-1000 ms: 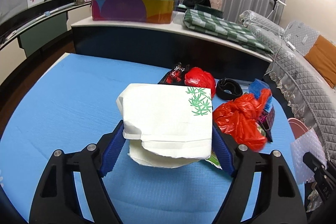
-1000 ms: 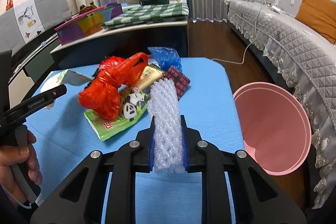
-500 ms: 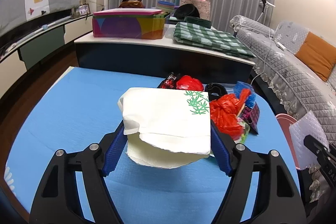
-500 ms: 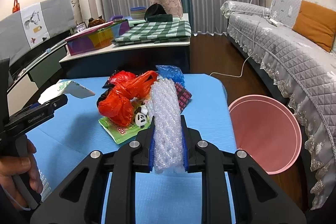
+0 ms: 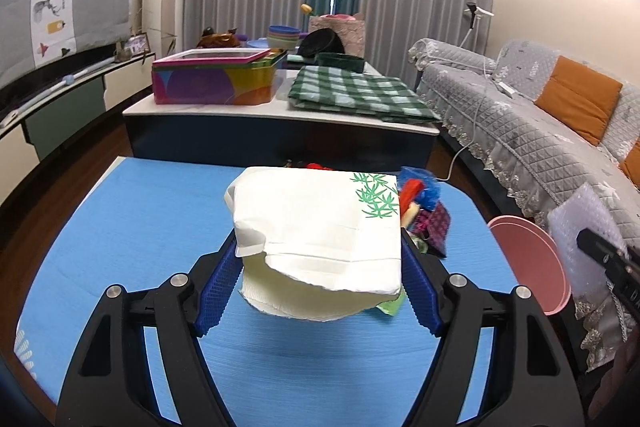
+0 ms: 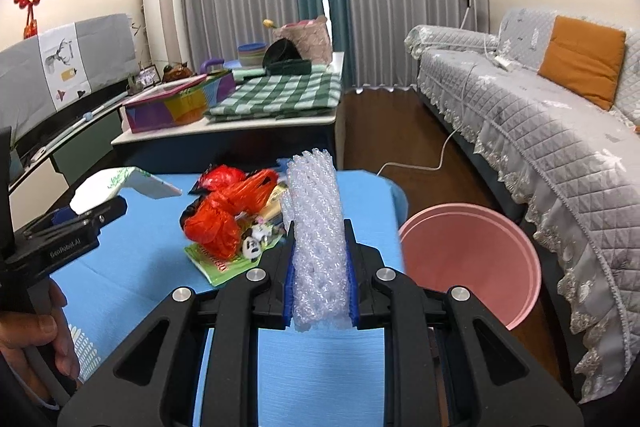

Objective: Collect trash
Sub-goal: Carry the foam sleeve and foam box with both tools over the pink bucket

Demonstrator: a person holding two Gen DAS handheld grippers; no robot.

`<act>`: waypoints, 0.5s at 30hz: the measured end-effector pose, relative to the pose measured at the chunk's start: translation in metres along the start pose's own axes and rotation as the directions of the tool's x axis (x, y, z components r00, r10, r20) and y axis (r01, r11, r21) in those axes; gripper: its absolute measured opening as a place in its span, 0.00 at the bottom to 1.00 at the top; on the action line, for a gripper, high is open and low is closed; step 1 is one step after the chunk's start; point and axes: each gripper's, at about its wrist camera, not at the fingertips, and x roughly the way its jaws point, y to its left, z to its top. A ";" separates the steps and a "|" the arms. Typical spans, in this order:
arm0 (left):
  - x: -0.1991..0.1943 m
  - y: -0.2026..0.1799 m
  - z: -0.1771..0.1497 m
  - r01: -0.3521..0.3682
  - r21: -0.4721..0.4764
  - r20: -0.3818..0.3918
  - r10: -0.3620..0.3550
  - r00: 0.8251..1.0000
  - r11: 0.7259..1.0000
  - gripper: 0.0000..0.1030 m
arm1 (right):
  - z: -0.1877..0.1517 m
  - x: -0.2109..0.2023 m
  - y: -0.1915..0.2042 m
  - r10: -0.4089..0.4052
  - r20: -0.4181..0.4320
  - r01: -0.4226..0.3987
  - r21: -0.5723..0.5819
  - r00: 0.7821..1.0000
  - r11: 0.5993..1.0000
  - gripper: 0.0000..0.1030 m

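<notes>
Left gripper (image 5: 320,259): soft white tissue pack (image 5: 320,223), bamboo-leaf print, clamped between ribbed blue pads above blue table (image 5: 132,227). Right gripper (image 6: 319,267): knobbly clear bubble-wrap roll (image 6: 316,227) pinched upright. Round pink bin (image 6: 472,259) beside table.

My left gripper (image 5: 320,279) clamps a white tissue pack (image 5: 320,227) above the blue table (image 5: 132,227), pink bin (image 5: 532,259) at right.

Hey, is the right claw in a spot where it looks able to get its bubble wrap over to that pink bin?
Probably yes. The right claw, shut on the bubble wrap, hangs over the blue table near its edge, and the pink bin stands open on the floor just beside it, with nothing between.
</notes>
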 end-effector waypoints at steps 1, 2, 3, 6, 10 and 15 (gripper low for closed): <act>-0.001 -0.003 0.001 0.005 0.002 0.001 -0.005 1.000 1.000 0.70 | 0.003 -0.004 -0.004 -0.006 0.007 0.006 0.001 1.000 1.000 0.20; -0.003 -0.006 0.001 0.011 0.005 0.003 -0.011 1.000 1.000 0.70 | 0.005 -0.007 -0.006 -0.011 0.012 0.011 0.002 1.000 1.000 0.20; -0.005 -0.010 0.002 0.020 0.010 0.007 -0.020 1.000 1.000 0.70 | 0.008 -0.010 -0.010 -0.017 0.018 0.016 0.004 1.000 1.000 0.20; -0.008 -0.022 0.004 0.040 0.024 0.016 -0.040 0.999 0.999 0.70 | 0.016 -0.016 -0.025 -0.035 0.026 0.035 0.021 0.999 0.999 0.20; -0.009 -0.042 0.007 0.076 0.046 0.019 -0.077 0.997 0.996 0.70 | 0.021 -0.021 -0.047 -0.055 0.016 0.054 0.058 0.998 0.997 0.20; -0.004 -0.068 0.016 0.124 0.062 0.007 -0.124 0.992 0.990 0.70 | 0.036 -0.026 -0.075 -0.088 0.025 0.086 0.068 0.996 0.994 0.20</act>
